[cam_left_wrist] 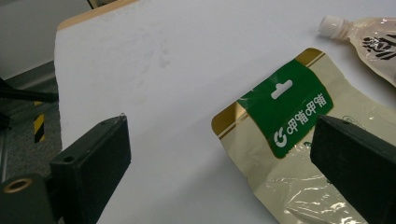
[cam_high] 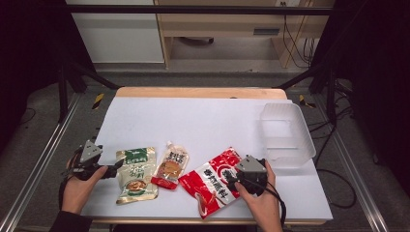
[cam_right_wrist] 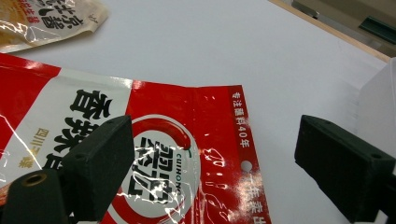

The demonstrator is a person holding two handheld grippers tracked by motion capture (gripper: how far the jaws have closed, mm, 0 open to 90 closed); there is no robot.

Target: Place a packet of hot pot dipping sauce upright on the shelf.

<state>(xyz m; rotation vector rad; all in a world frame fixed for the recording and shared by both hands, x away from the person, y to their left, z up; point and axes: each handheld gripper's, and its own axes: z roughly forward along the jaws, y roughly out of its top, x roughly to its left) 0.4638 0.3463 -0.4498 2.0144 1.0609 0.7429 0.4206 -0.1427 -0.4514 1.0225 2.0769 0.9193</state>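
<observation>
Near six o'clock on the white mat [cam_high: 208, 121] lie three packets in a row: a green pouch [cam_high: 136, 174], a spouted pouch [cam_high: 170, 168] and a red bag [cam_high: 212, 181]. Our right gripper [cam_high: 237, 180] sits at the red bag's three o'clock edge with its jaws spread wide apart; in the right gripper view the red bag [cam_right_wrist: 154, 154] lies between and below them, unpinched. Our left gripper [cam_high: 113, 169] waits at nine o'clock, jaws likewise apart, with the green pouch [cam_left_wrist: 299, 154] just by its right jaw. A clear bin [cam_high: 286, 135] stands at two o'clock from the red bag, well apart from it.

We judge the step to be picking up the red bag, probably for the bin. To do it well, we lower one jaw flat to the mat, slide it under the bag's edge near the hang hole, and close on the seam rather than the slippery middle. We lift slowly, since the glossy film may slip or sag.
</observation>
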